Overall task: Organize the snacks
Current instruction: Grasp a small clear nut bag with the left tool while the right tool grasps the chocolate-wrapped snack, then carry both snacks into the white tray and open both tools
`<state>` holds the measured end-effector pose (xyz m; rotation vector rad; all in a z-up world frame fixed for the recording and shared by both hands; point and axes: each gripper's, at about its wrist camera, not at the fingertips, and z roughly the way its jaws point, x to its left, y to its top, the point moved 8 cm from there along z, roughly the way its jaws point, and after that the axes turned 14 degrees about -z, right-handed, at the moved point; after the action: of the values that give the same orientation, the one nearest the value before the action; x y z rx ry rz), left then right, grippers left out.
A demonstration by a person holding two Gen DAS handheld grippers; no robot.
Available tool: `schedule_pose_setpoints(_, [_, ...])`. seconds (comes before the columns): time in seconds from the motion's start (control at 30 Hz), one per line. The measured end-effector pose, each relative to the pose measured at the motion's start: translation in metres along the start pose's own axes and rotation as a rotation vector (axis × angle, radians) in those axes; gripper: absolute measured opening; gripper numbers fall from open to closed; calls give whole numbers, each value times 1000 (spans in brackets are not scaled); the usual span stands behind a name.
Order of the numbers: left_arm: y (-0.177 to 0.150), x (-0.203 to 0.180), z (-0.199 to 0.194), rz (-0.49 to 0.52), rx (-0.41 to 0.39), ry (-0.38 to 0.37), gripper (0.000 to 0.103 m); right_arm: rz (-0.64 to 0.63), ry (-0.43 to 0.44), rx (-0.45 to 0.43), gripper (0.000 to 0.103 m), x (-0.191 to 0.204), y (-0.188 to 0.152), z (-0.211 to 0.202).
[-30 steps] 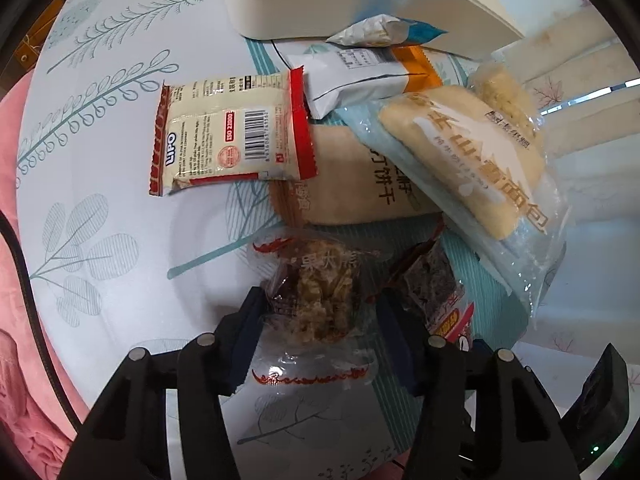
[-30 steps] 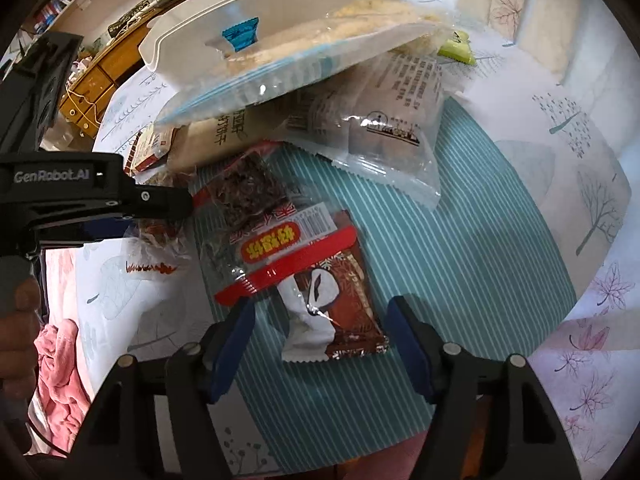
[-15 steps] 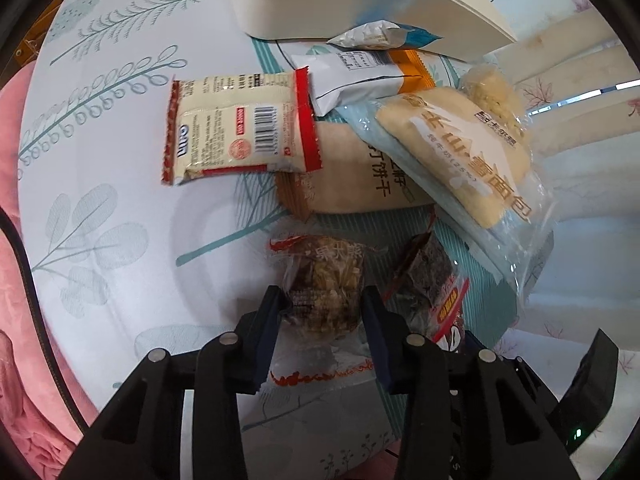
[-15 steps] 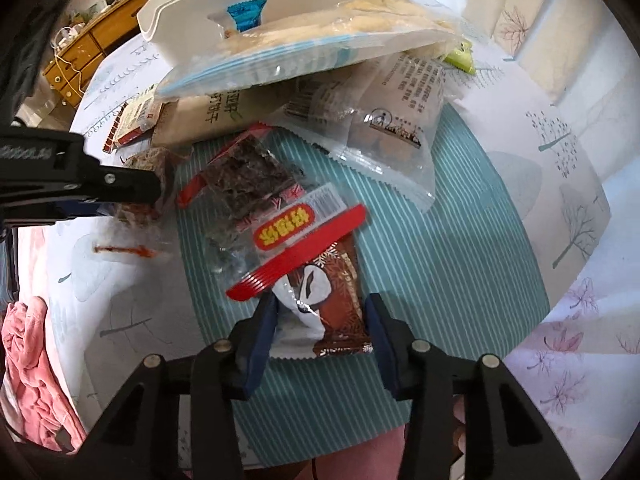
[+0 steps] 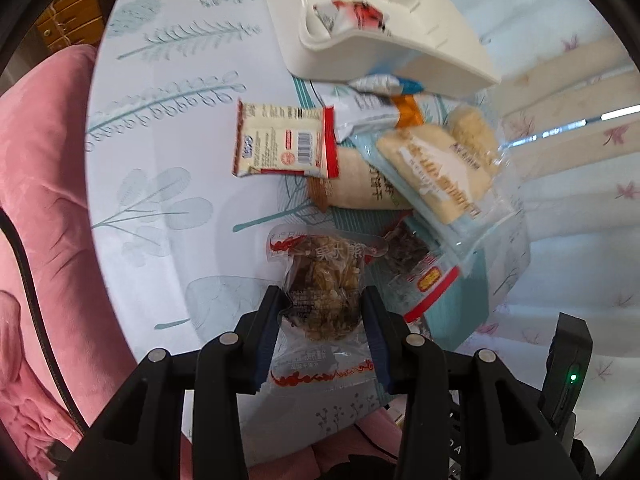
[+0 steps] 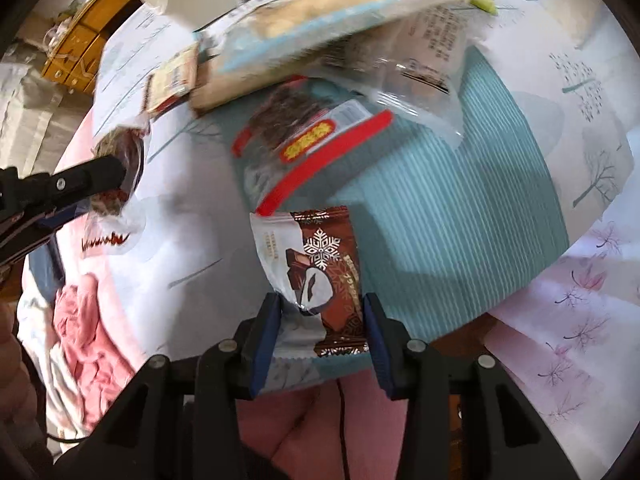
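My left gripper [image 5: 322, 300] is shut on a clear packet of nut-and-date snack [image 5: 324, 296] and holds it above the table. It also shows in the right wrist view [image 6: 120, 160]. My right gripper [image 6: 320, 308] is shut on a brown chocolate snack packet [image 6: 324, 276], lifted off the teal mat [image 6: 460, 216]. A white basket [image 5: 380, 32] stands at the far side with a red-and-white packet [image 5: 352, 12] inside. A pile of snacks lies before it: a cream-and-red cracker pack [image 5: 284, 144], a bread bag [image 5: 436, 172], a clear red-trimmed packet [image 6: 312, 144].
The table has a pale leaf-print cloth [image 5: 168, 128]. A pink cushion [image 5: 40, 200] borders its left edge. A tan biscuit pack [image 5: 360, 188] and a white-and-orange packet [image 5: 372, 112] lie in the pile. Wooden drawers [image 6: 76, 48] stand beyond the table.
Both grippers closed on their packets and lifted them off the table, drawing back from the pile. The basket's inside has come into the left wrist view.
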<state>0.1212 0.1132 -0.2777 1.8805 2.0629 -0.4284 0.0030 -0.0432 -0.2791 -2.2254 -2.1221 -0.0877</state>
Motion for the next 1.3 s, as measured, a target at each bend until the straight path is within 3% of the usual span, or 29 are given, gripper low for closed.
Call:
schedule_pose_setpoints(0.33, [31, 2, -64, -91, -99, -57, 39, -208, 82, -4, 42, 40, 10, -41])
schedule_pose_setpoints(0.63, [68, -18, -98, -134, -237, -107, 39, -336, 77, -75, 42, 45, 55, -72])
schedule_pose_setpoints(0.97, [110, -61, -98, -182, -317, -138, 39, -405, 8, -180, 42, 12, 123, -110])
schedule_pose_setpoints(1.3, [147, -104, -71, -221, -355, -153, 39, -442, -29, -299, 42, -31, 194, -129])
